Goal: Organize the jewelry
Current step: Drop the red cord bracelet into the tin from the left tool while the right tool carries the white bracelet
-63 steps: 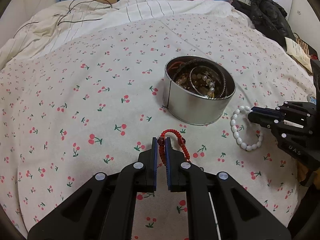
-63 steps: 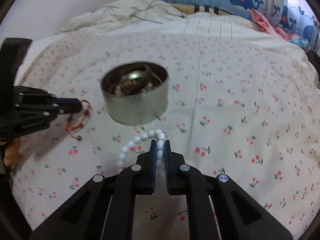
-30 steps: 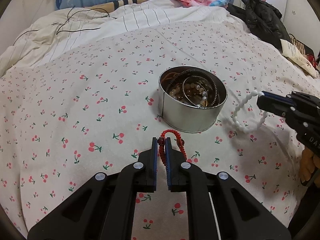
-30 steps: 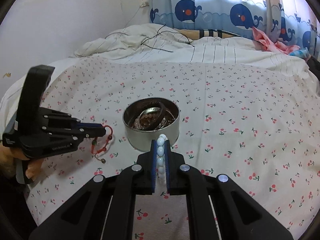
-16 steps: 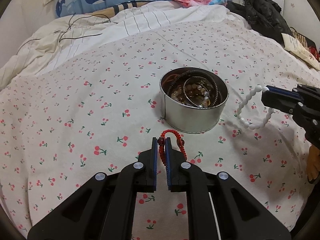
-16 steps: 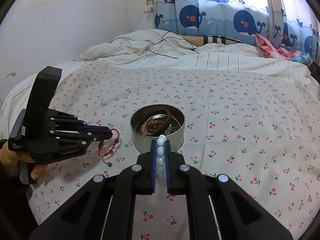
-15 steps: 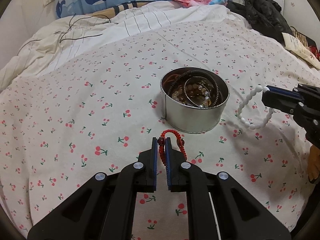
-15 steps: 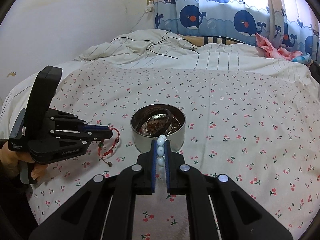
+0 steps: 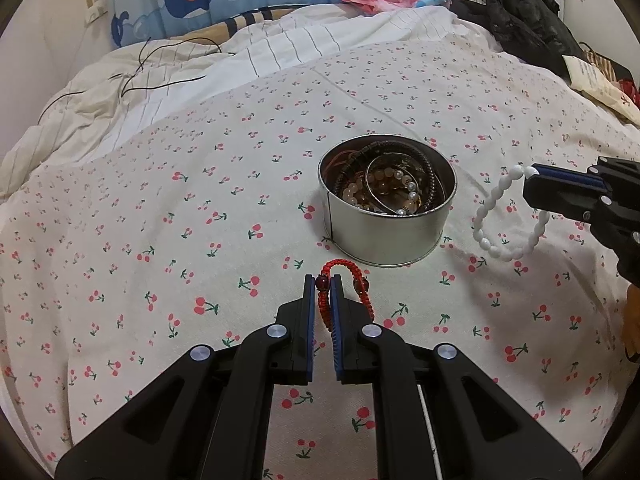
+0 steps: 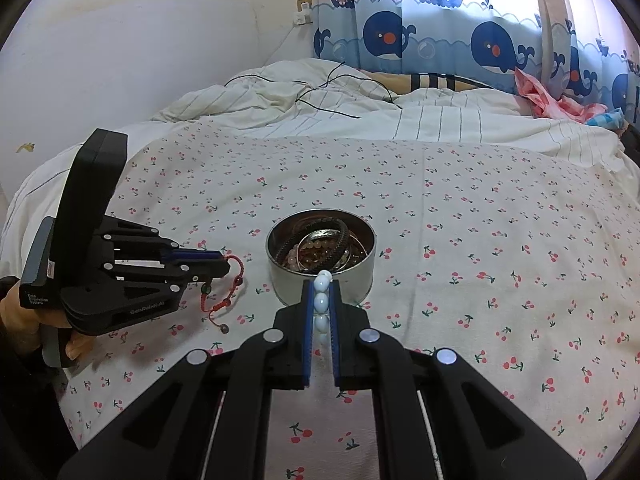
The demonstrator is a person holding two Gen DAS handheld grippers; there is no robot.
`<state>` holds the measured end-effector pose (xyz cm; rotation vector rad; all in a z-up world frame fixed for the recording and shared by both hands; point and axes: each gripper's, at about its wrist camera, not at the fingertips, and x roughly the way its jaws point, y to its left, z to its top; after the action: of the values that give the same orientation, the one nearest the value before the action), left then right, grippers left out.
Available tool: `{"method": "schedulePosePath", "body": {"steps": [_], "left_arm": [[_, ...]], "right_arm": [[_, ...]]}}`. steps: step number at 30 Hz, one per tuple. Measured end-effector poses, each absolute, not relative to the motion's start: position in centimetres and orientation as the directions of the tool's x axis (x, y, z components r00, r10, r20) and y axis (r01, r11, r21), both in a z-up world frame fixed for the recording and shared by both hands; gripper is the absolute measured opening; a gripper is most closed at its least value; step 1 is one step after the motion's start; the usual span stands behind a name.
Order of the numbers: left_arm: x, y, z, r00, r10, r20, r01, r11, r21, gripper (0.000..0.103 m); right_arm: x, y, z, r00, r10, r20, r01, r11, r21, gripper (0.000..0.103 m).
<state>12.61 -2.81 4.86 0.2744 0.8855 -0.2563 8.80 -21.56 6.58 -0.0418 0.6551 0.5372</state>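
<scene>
A round metal tin holding several bracelets stands on the cherry-print bedsheet. My left gripper is shut on a red cord bracelet and holds it in the air, just short of the tin's near left side. My right gripper is shut on a white bead bracelet and holds it in the air to the right of the tin, with the loop hanging down.
The bed spreads wide around the tin. A rumpled striped duvet with a black cable lies at the back. Dark clothing and a paper bag sit at the far right edge.
Both grippers have risen and pulled back from the tin with their bracelets still held. The white bracelet has left the sheet and now hangs free. The tin has not moved.
</scene>
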Motion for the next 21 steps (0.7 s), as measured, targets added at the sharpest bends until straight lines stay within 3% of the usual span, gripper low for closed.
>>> {"method": "schedulePosePath", "body": {"steps": [10, 15, 21], "left_arm": [[12.3, -3.3, 5.4, 0.617, -0.111, -0.779, 0.344, 0.928, 0.140, 0.007], [12.0, -3.3, 7.4, 0.625, -0.186, -0.758, 0.365, 0.928, 0.073, 0.007], [11.6, -4.3, 8.6, 0.661, -0.156, -0.734, 0.354, 0.928, 0.121, 0.007]], "right_arm": [[8.3, -21.5, 7.3, 0.670, 0.486, -0.561, -0.509, 0.851, 0.129, 0.008], [8.3, -21.7, 8.2, 0.681, 0.504, -0.532, -0.515, 0.845, 0.141, 0.008], [8.3, -22.9, 9.1, 0.697, 0.509, -0.506, -0.499, 0.850, 0.168, 0.008]]}}
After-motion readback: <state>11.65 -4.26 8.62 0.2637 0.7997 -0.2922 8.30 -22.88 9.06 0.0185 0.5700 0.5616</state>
